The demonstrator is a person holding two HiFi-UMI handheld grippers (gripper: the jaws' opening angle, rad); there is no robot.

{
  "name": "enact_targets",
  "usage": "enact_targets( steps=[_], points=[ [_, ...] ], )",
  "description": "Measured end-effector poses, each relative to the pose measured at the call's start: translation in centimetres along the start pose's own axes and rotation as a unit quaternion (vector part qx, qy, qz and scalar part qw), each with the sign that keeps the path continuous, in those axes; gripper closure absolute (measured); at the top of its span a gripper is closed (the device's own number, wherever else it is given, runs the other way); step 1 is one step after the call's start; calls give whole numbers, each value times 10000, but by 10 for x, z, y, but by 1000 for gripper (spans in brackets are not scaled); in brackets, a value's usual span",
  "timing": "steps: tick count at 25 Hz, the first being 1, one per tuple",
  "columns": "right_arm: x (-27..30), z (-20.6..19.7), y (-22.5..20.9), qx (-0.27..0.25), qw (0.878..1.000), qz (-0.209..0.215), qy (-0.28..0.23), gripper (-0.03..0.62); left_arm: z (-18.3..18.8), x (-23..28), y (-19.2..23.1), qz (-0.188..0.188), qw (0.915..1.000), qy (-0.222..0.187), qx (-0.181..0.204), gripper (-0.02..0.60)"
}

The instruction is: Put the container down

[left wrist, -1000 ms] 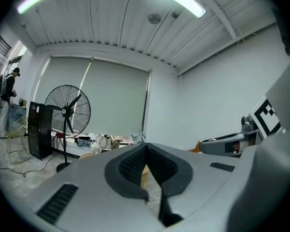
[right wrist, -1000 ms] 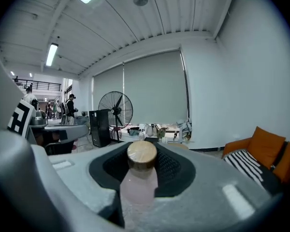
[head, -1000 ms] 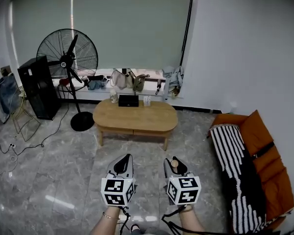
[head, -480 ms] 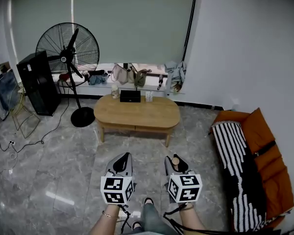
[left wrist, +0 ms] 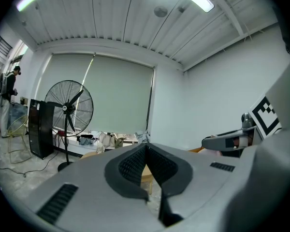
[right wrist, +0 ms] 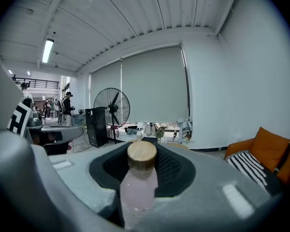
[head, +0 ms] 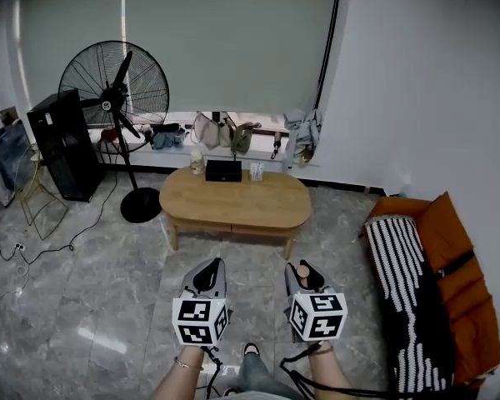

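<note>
- One broad stretch of grey floor (head: pixel 83 273) lies between the person and the table (head: pixel 233 211). The step in hand therefore reads as the carry, with the set-down not yet begun.
- Low, oval and wooden, the table stands well ahead under the window. A black box (head: pixel 223 171) and a few small items sit along its far edge, and the near half looks bare. That bare half is the likeliest landing spot.
- Off to the sides, the sofa (head: pixel 450 290) on the right and the fan (head: pixel 112 90) on the left are both well apart from the grippers. Neither crowds the way forward.
- Both grippers are held side by side, low in front of the person, pointing roughly toward the table.
- Nothing is in the left gripper (head: pixel 212 265). Its jaws meet at the tips, and it seems to have no part in the carry.
- Clamped in the right gripper (head: pixel 302 267) is the bottle (right wrist: pixel 139 182), pale pink and upright, with a pad on either side of it.
- Its wooden cap (right wrist: pixel 141 152) pokes up above the jaws.
- Next, I judge, the right gripper must reach the table and lower the bottle onto the bare near part. Only once the base rests there should the jaws part and draw straight back, since a tall bottle could tip.
</note>
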State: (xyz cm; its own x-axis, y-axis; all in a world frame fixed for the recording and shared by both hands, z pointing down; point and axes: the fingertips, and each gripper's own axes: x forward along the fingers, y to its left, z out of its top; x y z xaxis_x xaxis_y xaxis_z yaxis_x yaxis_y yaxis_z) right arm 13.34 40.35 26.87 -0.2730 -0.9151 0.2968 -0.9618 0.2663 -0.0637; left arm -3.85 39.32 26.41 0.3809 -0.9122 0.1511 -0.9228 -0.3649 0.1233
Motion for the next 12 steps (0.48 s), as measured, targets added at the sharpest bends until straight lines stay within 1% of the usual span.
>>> enact_targets(
  steps=[12],
  points=[
    [82,32,-51,12,9997,226,68,464,26,91,13,214,9997,-9,105,588]
  ],
)
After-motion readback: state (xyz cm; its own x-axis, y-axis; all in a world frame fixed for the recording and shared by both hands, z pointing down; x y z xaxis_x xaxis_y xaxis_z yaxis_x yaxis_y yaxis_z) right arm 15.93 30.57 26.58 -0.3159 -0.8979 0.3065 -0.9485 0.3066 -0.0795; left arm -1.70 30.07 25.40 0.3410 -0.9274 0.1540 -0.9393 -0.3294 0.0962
